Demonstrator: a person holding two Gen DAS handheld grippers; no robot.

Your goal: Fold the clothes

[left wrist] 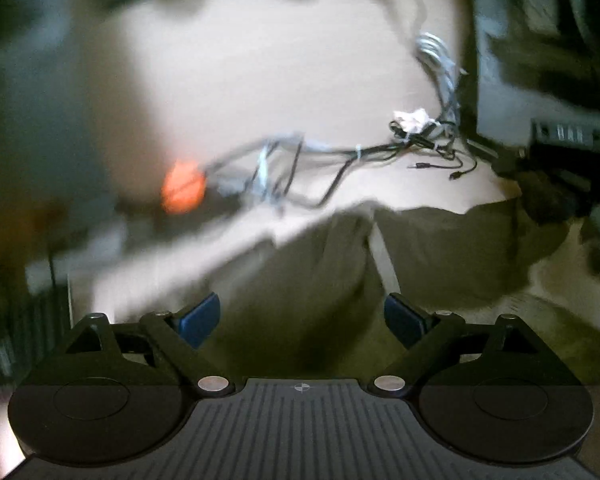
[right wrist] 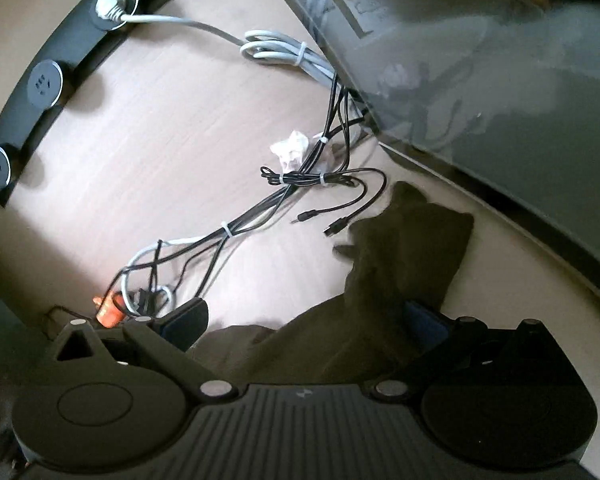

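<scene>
A dark olive garment (left wrist: 440,256) lies on the light wooden table (left wrist: 280,80). In the left wrist view my left gripper (left wrist: 302,320) is open, its blue pads wide apart just above the cloth, holding nothing. The view is blurred by motion. In the right wrist view the same garment (right wrist: 404,264) lies bunched, one end reaching toward the monitor. My right gripper (right wrist: 306,326) is open, its jaws wide apart over the cloth; the cloth drapes beside the right pad (right wrist: 424,324) and is not pinched.
A bundle of black and grey cables (right wrist: 284,188) with loose plugs crosses the table, beside a crumpled white paper (right wrist: 292,150). An orange object (right wrist: 110,312) lies near the left edge. A dark monitor (right wrist: 500,80) stands at the right. A black rail with round sockets (right wrist: 46,82) borders the back.
</scene>
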